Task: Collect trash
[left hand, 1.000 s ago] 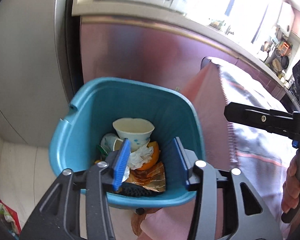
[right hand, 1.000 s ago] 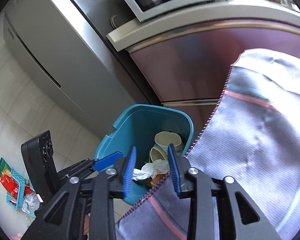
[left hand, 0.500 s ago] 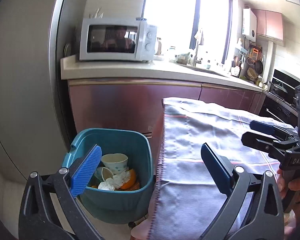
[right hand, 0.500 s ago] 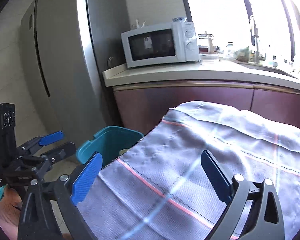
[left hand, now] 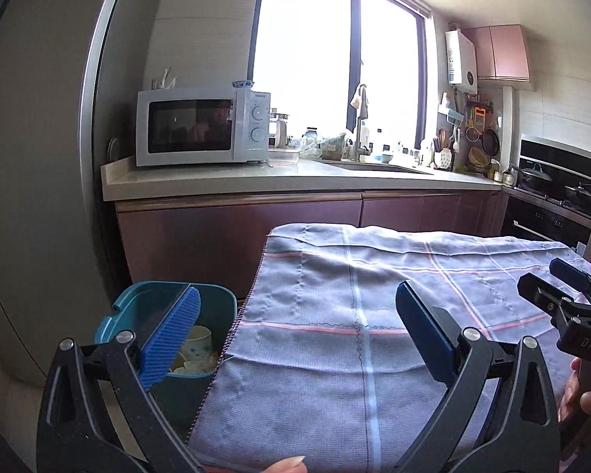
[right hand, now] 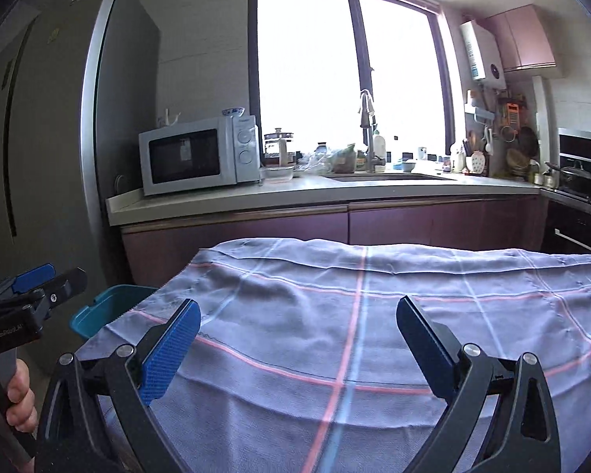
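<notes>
Since both lifted off the bin (left hand: 130, 307), each hand-held gripper (left hand: 295, 323) (right hand: 295, 329) is spread wide, empty.

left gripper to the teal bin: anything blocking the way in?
Nothing visible does. The left gripper hangs open and empty over the near edge of the cloth-covered table. The teal bin stands off the table's left edge, mouth open, cups and scraps inside.

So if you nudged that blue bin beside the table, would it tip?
Probably slides rather than tips: the bin looks squat and wide-mouthed. Likely light, being thin plastic holding paper cups. Its base is hidden, so wheels are uncertain.
</notes>
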`<state>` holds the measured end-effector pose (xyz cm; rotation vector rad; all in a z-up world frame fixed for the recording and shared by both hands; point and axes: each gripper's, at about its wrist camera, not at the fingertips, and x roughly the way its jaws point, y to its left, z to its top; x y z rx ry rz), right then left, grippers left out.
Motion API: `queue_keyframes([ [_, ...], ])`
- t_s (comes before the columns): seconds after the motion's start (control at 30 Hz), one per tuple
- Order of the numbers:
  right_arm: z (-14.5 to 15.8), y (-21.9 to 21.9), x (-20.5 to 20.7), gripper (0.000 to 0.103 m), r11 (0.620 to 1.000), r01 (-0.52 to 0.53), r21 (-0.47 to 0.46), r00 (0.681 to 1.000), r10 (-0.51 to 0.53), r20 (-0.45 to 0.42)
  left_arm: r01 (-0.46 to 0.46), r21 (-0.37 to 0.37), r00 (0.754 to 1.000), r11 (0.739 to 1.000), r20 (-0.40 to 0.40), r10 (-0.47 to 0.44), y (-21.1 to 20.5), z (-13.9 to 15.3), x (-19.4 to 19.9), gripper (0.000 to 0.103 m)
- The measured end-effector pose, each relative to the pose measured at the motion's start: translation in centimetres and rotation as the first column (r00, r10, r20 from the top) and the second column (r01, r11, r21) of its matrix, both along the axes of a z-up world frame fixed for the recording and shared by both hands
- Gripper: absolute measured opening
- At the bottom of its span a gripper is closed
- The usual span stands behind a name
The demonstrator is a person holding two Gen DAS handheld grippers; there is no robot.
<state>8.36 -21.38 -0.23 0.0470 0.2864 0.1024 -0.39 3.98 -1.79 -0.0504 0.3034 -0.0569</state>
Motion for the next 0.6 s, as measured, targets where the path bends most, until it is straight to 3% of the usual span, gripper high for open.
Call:
queue_keyframes([
  [0.17,-0.3,-1.1,-2.0,0.096,1.000,0.024,0.016,0.999,-0.025,0.046,-0.022,0.035,0.999,0.999,0.051,0.020,-1.5,0.1,-1.3,0.098],
  [0.6,0.8,-1.6,-4.2,0.096,0.999,0.038,0.025,0.992,-0.041,0.122,-0.055,0.044,0.992,0.998,0.112,0.050,-2.1,1.0,-2.8,0.098],
])
